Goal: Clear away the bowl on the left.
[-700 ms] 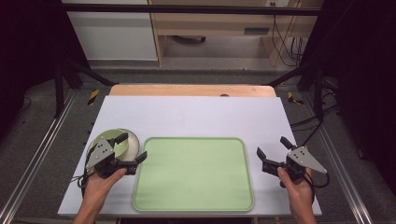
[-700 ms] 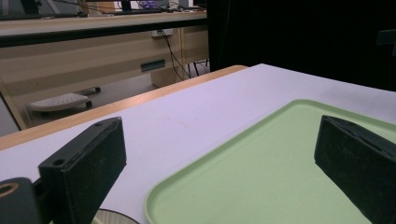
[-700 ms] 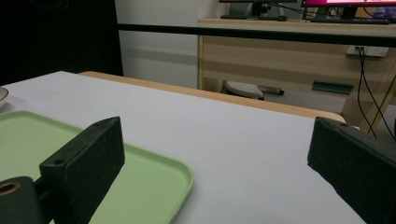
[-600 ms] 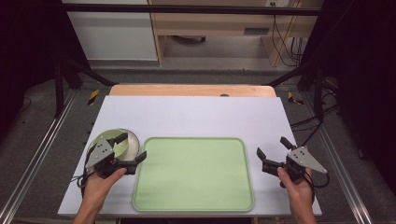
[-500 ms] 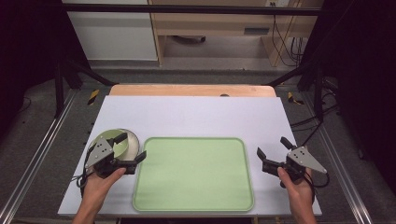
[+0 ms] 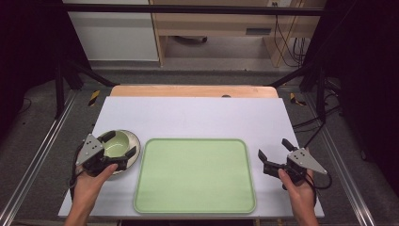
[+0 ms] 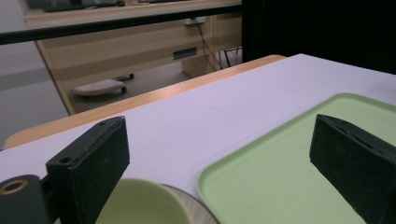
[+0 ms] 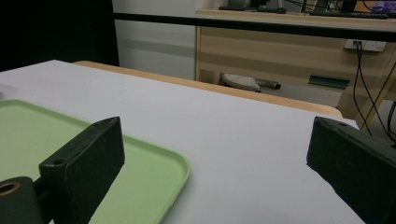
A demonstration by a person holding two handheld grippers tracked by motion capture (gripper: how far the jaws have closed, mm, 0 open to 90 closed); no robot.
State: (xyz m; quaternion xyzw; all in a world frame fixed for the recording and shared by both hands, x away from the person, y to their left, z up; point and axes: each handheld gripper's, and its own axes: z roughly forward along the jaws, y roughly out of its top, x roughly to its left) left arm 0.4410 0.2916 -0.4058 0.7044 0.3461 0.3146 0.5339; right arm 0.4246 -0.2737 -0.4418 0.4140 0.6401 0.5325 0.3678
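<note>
White table (image 6: 197,117) fills mid-frame; at lower left the bowl (image 6: 116,142) on its plate (image 6: 134,141) is straddled by the left claw (image 6: 119,144), spread apart. Closed off-centre, the bowl could be tipped. Right claw (image 6: 274,149) is held apart, empty.

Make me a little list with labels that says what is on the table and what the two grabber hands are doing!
table: white table
tray: green tray, bare, in the middle
bowl: green bowl on a plate, left of the tray
left gripper: left gripper over the bowl, jaws wide open, one on each side of it, not squeezing
right gripper: right gripper right of the tray, jaws open, holding nothing
</note>
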